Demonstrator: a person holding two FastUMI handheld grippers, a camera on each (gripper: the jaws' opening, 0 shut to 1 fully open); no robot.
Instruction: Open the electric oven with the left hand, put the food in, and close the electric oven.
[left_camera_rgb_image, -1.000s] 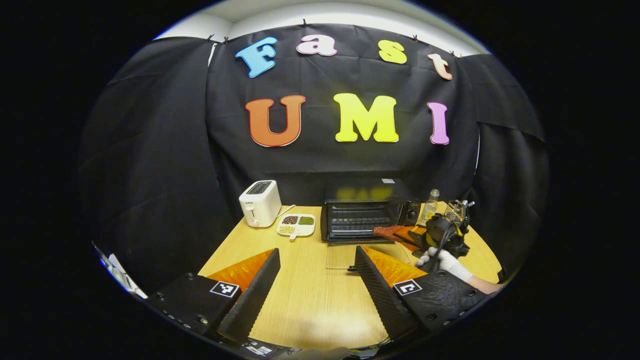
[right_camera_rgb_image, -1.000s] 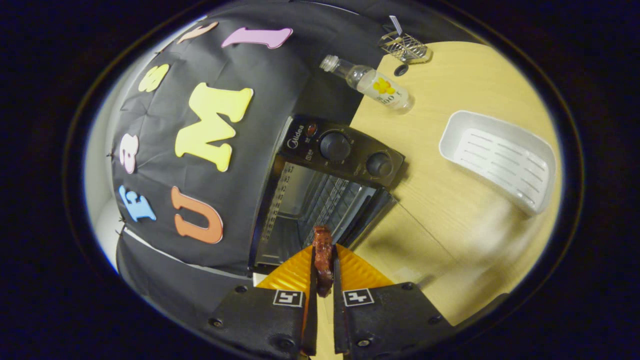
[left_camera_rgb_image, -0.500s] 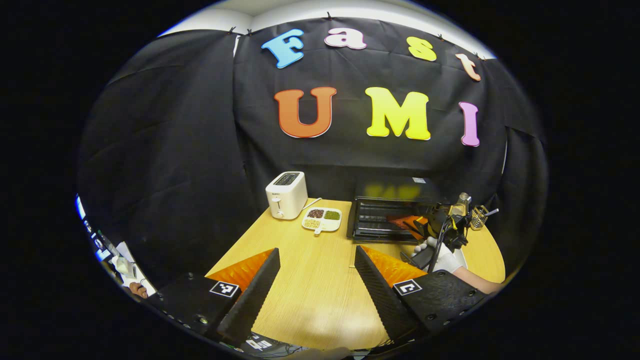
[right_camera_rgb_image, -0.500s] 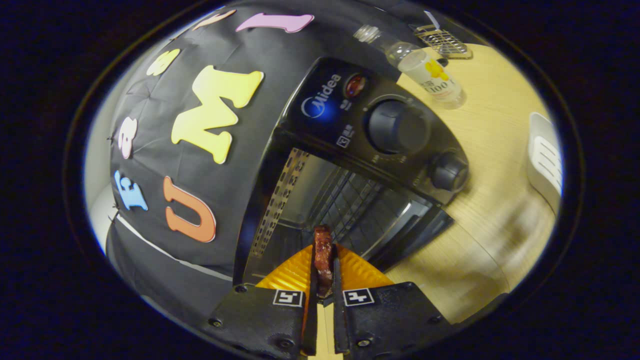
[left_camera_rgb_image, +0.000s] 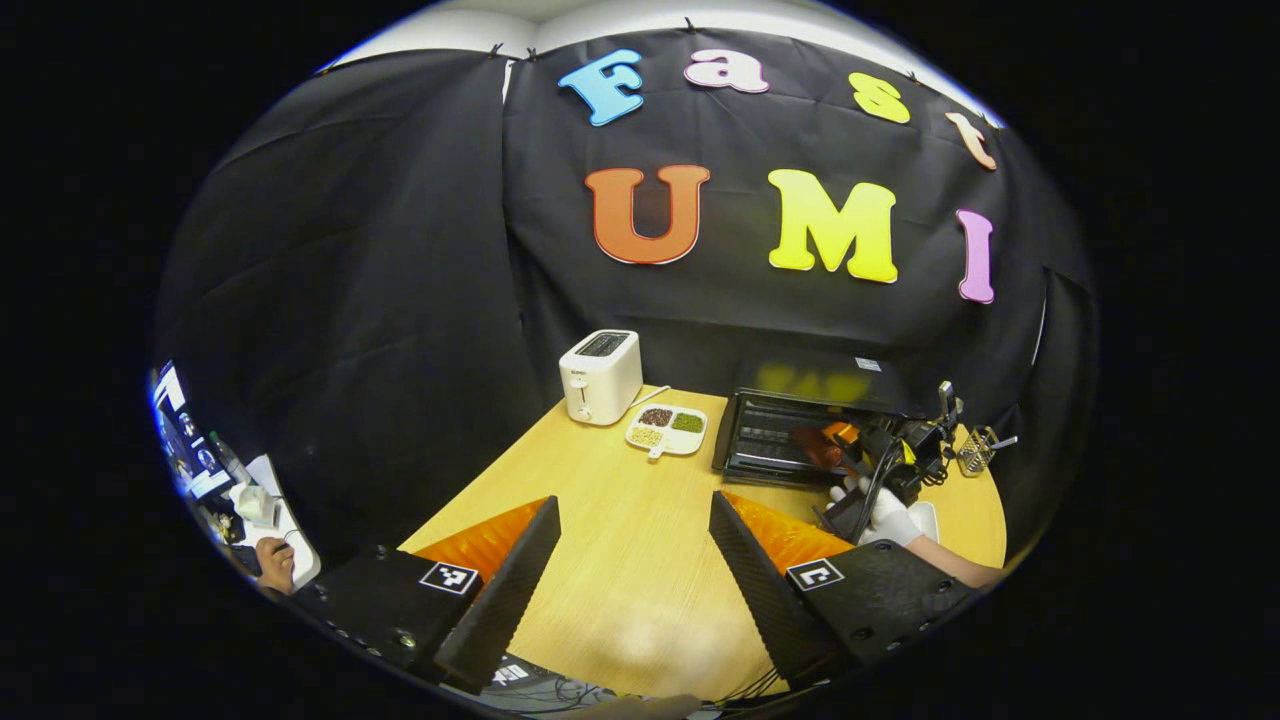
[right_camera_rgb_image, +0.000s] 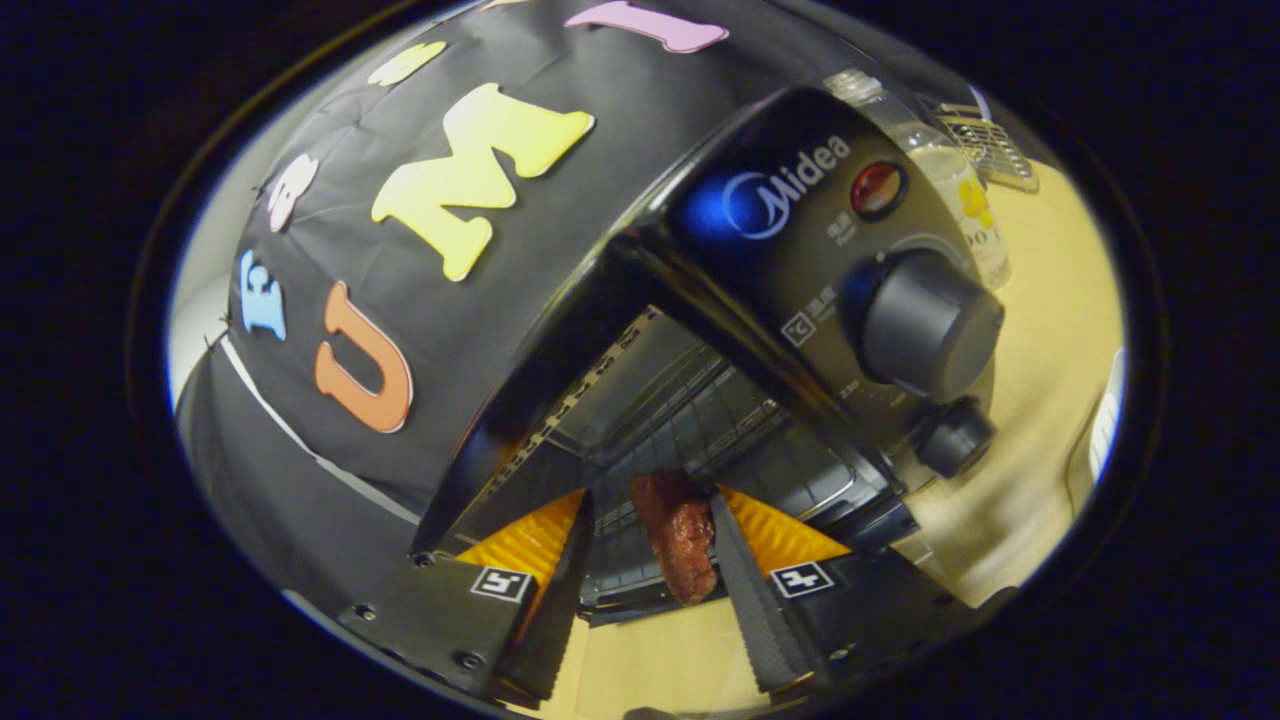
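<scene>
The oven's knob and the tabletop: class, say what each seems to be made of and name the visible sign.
Oven knob: probably plastic, matte dark grey; soft, dull sheen with no sharp glints.
Tabletop: wood or wood-look laminate, smooth and light; fine straight grain lines run along it.

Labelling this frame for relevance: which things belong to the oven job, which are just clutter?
Job:
oven, door down
piece of food, at the oven mouth between the open fingers of the right gripper
left gripper, open, back over the table

Clutter:
toaster
divided dish of beans
bottle
wire rack
</scene>
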